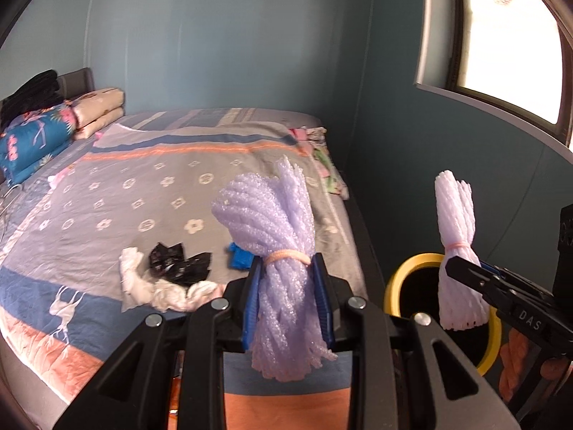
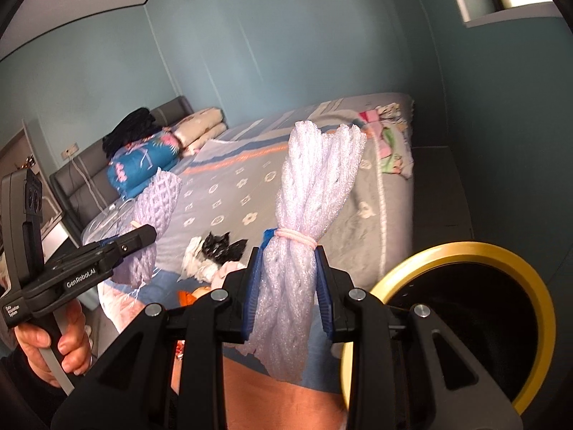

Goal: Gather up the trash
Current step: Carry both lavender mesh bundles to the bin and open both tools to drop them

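My left gripper (image 1: 286,262) is shut on a pale purple foam-net bundle (image 1: 272,215) tied with a pink rubber band, held upright over the bed's near edge. My right gripper (image 2: 289,251) is shut on a second, whiter foam-net bundle (image 2: 315,179) with the same kind of band. In the left wrist view that right gripper (image 1: 456,266) holds its bundle (image 1: 455,208) above a black bin with a yellow rim (image 1: 394,279). The bin (image 2: 465,249) lies low on the right in the right wrist view. Black wrappers (image 1: 179,263), crumpled white scraps (image 1: 143,283) and a blue piece (image 1: 238,256) lie on the bed.
The bed (image 1: 107,193) has a grey flowered cover, folded quilts (image 1: 35,139) and dark clothes at its head, and small cloths (image 1: 322,157) at the far corner. Teal walls and a window (image 1: 508,36) close the right side. A hand (image 2: 53,344) grips the left tool's handle.
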